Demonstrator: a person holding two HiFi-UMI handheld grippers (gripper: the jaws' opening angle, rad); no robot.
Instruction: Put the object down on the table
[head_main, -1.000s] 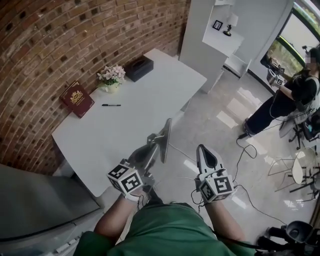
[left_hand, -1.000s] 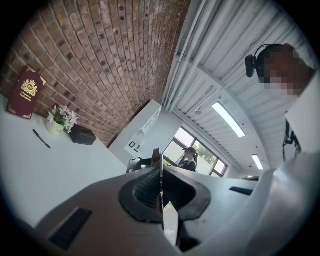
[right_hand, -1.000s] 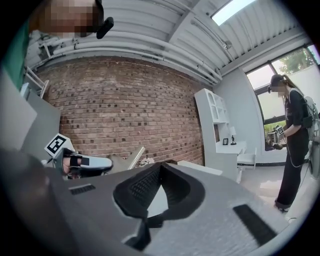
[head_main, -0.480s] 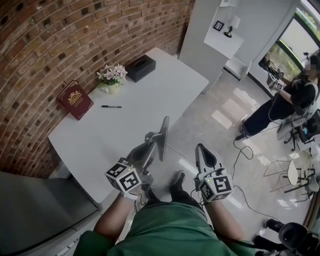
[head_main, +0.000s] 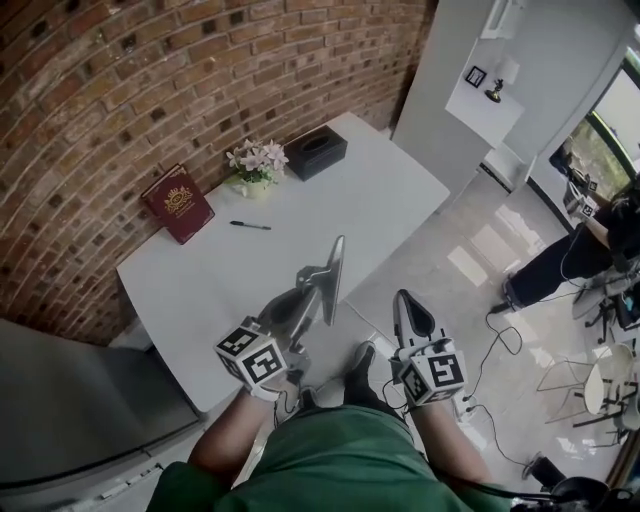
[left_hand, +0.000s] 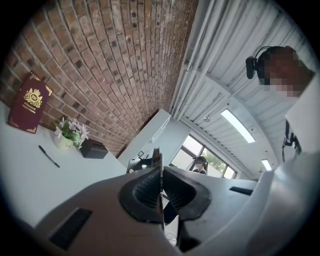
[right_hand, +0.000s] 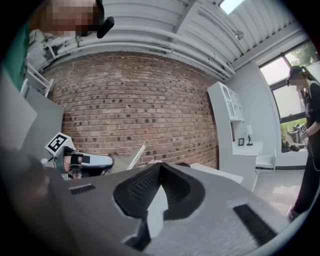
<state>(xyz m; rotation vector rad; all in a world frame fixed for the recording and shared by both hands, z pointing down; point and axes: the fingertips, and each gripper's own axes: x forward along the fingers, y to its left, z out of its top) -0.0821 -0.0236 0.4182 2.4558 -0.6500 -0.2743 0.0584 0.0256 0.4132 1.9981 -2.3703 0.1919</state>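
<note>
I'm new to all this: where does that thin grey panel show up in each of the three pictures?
Head view: the thin grey panel stands on edge near the centre, clamped by the left gripper.
Left gripper view: an edge-on sliver between the fingers, at the centre.
Right gripper view: a slanted strip, left of centre.
Shared landmark: the brick wall behind it in all three.

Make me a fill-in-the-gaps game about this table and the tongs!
The pen lies on the white table beside a red ____.
The flowers stand next to a ____ box.
The left tongs pinch a thin grey panel, while the right tongs pinch ____.
Missing words: book; black; nothing.
</note>
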